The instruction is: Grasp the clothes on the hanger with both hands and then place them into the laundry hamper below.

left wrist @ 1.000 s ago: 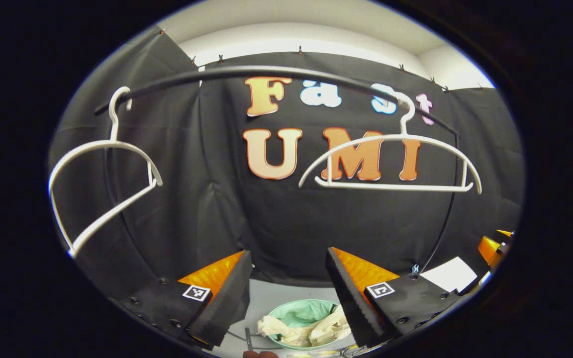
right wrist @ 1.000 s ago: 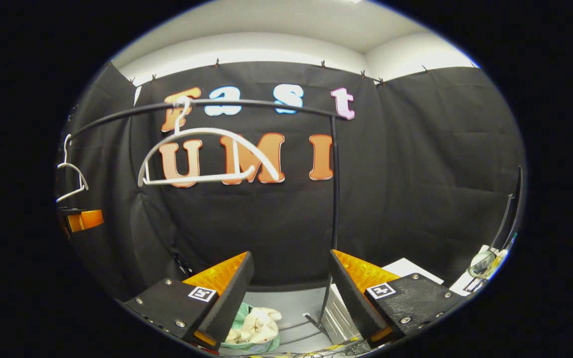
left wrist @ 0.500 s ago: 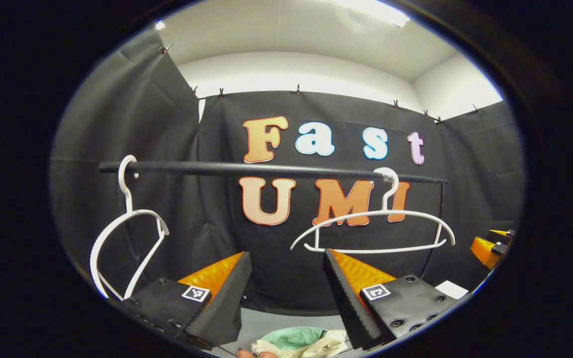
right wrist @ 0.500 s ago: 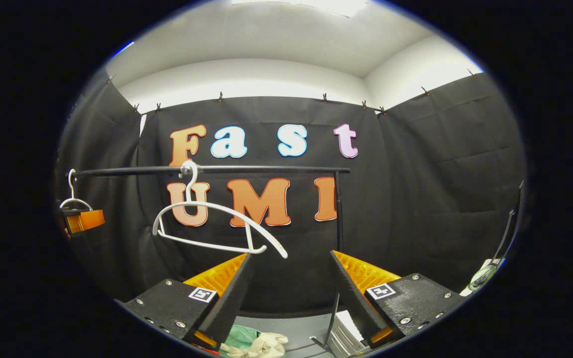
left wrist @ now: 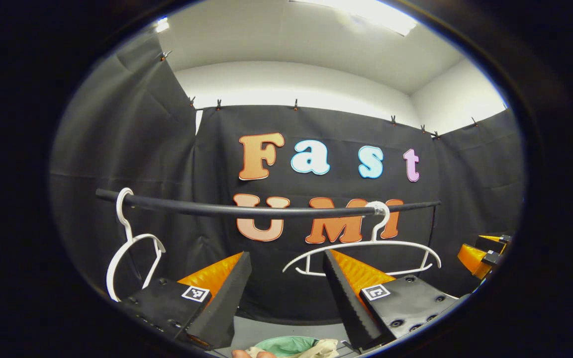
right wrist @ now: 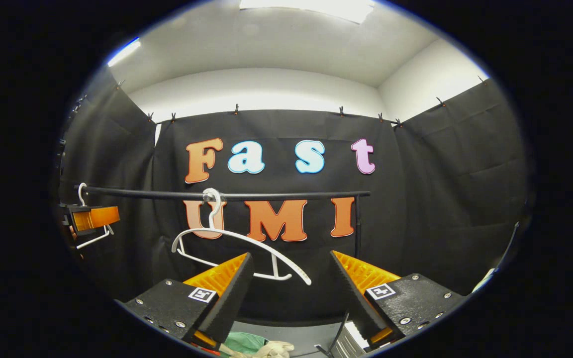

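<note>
Both white hangers on the black rail [left wrist: 246,211] hang bare: one at the left [left wrist: 132,248], one at the right [left wrist: 366,246]. Cream clothes [left wrist: 316,348] lie in the green hamper [left wrist: 286,342] on the floor, at the bottom edge of the left gripper view. My left gripper [left wrist: 285,254] is open and holds nothing. It points at the wall below the rail. In the right gripper view my right gripper [right wrist: 291,253] is open too, just below a bare hanger [right wrist: 237,243]. The hamper [right wrist: 241,343] and clothes [right wrist: 276,349] show beneath it.
The rack's upright post [right wrist: 357,223] stands right of the hangers. A fingertip [left wrist: 246,354] shows at the bottom of the left gripper view. The right gripper [left wrist: 480,251] shows at that view's right edge, and the left gripper [right wrist: 90,219] at the right gripper view's left edge.
Both cameras have tilted upward: rail and hangers sit lower in each view, more ceiling shows, and the hamper with the clothes has slid to the bottom edge. Both grippers have stayed open.
</note>
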A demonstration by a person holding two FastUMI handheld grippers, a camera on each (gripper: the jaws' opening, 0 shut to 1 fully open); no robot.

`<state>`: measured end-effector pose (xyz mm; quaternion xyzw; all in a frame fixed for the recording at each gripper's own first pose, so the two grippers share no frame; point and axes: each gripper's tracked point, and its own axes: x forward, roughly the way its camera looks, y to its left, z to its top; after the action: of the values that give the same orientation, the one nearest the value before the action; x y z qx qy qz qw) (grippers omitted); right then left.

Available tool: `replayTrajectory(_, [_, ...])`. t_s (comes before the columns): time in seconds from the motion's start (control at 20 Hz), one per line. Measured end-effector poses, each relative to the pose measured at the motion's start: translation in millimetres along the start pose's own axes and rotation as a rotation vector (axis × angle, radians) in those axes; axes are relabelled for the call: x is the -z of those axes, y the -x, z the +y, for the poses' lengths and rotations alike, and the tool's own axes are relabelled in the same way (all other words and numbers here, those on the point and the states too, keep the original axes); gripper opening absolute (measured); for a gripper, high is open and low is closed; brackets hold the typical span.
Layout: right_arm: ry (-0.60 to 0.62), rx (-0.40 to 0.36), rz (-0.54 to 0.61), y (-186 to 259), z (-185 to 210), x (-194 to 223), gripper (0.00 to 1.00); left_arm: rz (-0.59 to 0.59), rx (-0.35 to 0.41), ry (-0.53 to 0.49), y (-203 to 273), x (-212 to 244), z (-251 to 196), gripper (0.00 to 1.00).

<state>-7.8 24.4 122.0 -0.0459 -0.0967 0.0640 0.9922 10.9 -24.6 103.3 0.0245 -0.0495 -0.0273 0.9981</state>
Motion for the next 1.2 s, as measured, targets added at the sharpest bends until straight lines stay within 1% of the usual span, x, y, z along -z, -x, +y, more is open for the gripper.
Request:
replayTrajectory(0.25, [-0.001,-0.025,0.018,-10.5,7.8,11.2,0.94,0.019,-0.017,0.007,-2.5,17.4,-0.4,0.97])
replayTrajectory(0.4, [-0.014,-0.022,0.021,-17.5,5.5,15.7,0.94,0.019,-0.028,0.026,-5.4,20.4,4.9,0.97])
replayTrajectory(0.45, [-0.016,-0.020,0.026,-20.8,4.9,18.3,0.94,0.016,-0.035,0.030,-6.7,19.8,7.5,0.95])
replayTrajectory(0.5, [-0.019,-0.019,0.029,-23.1,4.3,20.9,0.94,0.015,-0.039,0.035,-6.7,21.9,9.6,0.97])
replayTrajectory(0.55, [-0.026,-0.023,0.034,-24.7,5.4,22.4,0.94,0.013,-0.044,0.039,-7.0,22.2,11.2,0.95])
replayTrajectory(0.6, [-0.036,-0.029,0.037,-25.6,7.1,23.6,0.94,0.014,-0.048,0.042,-7.7,23.2,12.2,0.97])
replayTrajectory(0.85, [-0.034,-0.030,0.046,-31.9,8.2,28.7,0.94,0.034,-0.054,0.026,-10.0,30.1,14.7,0.95])
replayTrajectory(0.9, [-0.033,-0.029,0.048,-32.6,8.0,30.0,0.94,0.033,-0.053,0.024,-11.1,29.7,13.0,0.97])
replayTrajectory(1.05, [-0.043,-0.009,0.053,-29.3,3.6,33.0,0.94,0.023,-0.040,0.032,-15.3,29.2,9.3,0.97])
replayTrajectory(1.1, [-0.045,0.000,0.054,-27.7,1.2,32.9,0.94,0.023,-0.035,0.033,-14.9,29.3,7.1,0.95])
replayTrajectory(1.15, [-0.046,0.011,0.052,-25.8,-2.2,32.9,0.94,0.025,-0.033,0.033,-16.2,30.2,6.4,0.95])
replayTrajectory(1.2, [-0.045,0.023,0.048,-23.9,-4.8,30.8,0.94,0.026,-0.029,0.033,-17.4,31.3,5.1,0.97])
